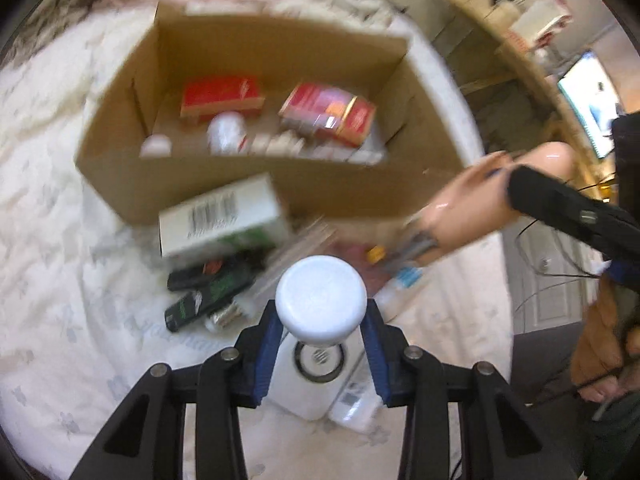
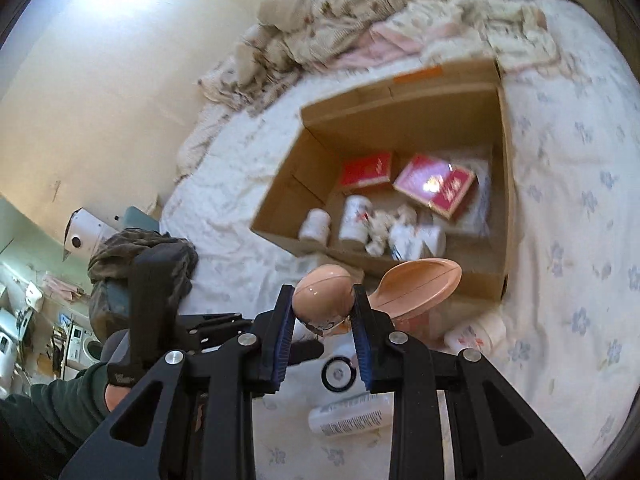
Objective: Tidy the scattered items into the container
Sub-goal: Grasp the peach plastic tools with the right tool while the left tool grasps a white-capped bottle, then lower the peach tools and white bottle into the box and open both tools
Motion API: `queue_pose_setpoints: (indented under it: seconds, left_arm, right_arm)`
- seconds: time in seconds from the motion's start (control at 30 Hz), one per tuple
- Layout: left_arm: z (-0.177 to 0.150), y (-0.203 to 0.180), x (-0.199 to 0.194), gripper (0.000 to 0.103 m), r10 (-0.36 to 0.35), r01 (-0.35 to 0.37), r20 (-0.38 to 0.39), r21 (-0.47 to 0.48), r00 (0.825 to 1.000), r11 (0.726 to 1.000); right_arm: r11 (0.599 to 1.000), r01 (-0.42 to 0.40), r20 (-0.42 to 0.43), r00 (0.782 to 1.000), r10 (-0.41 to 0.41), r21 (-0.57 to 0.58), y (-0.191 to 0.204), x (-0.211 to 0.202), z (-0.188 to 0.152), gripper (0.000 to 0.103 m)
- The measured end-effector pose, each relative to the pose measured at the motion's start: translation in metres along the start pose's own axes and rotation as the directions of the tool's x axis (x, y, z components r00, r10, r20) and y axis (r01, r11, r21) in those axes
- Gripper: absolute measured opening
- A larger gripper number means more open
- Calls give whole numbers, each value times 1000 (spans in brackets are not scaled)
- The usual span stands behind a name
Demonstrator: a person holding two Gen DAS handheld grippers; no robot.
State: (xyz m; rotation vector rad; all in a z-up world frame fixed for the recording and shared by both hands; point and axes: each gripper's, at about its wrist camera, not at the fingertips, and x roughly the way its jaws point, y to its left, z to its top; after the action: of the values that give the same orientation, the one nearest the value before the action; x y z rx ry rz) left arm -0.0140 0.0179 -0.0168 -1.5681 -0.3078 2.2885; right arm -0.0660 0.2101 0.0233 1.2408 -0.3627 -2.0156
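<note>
The left gripper point(image 1: 322, 334) clamps a white-capped bottle point(image 1: 321, 300), held short of the cardboard box point(image 1: 192, 184); the box lies straight ahead. The right gripper point(image 2: 323, 316) grips a peach shoehorn point(image 2: 416, 280), its long axis pointing toward the box's near wall, seemingly nearer.

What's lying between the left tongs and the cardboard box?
In the left wrist view: two black remotes and a white barcoded carton, before the cardboard box.

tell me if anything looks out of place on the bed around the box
Yes: a white carton, two dark tubes and a white bottle lie scattered on the bedsheet, outside the cardboard box.
</note>
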Motion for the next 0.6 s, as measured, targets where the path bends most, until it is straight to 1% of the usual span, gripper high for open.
queue_pose_setpoints:
  seconds: [0.1, 0.17, 0.2, 0.27, 0.3, 0.37, 0.47, 0.53, 0.6]
  left_arm:
    - [7, -11, -24, 40, -23, 20, 108, 27, 994, 999]
    - [15, -8, -40, 40, -30, 27, 161, 17, 986, 999]
    - [23, -6, -43, 40, -40, 42, 176, -6, 984, 999]
    - [37, -2, -45, 40, -51, 58, 176, -35, 983, 998]
    - [45, -2, -45, 40, -31, 38, 178, -32, 983, 999]
    - [52, -2, -44, 40, 8, -6, 184, -10, 983, 1000]
    - [69, -1, -37, 40, 63, -67, 187, 14, 980, 998]
    - [75, 5, -32, 40, 94, -97, 189, 2, 978, 995]
    - [81, 16, -23, 40, 105, -100, 188, -37, 977, 994]
  right_arm:
    - [1000, 2, 48, 999, -2, -2, 1, -8, 5, 30]
    - [1000, 7, 89, 996, -7, 6, 0, -15, 10, 30]
    - [1000, 4, 107, 994, -6, 12, -2, -18, 13, 30]
    - [1000, -7, 155, 988, 3, 24, -4, -25, 19, 30]
    - [1000, -5, 173, 985, 1, 25, -4, -27, 23, 30]
    - [1000, 3, 210, 978, -9, 28, -4, -29, 33, 30]
    - [998, 11, 238, 971, -23, 54, -6, -25, 46, 30]
    - [997, 19, 246, 969, -38, 79, -10, -21, 51, 30]
    - [994, 38, 248, 967, -63, 102, -16, -15, 53, 30]
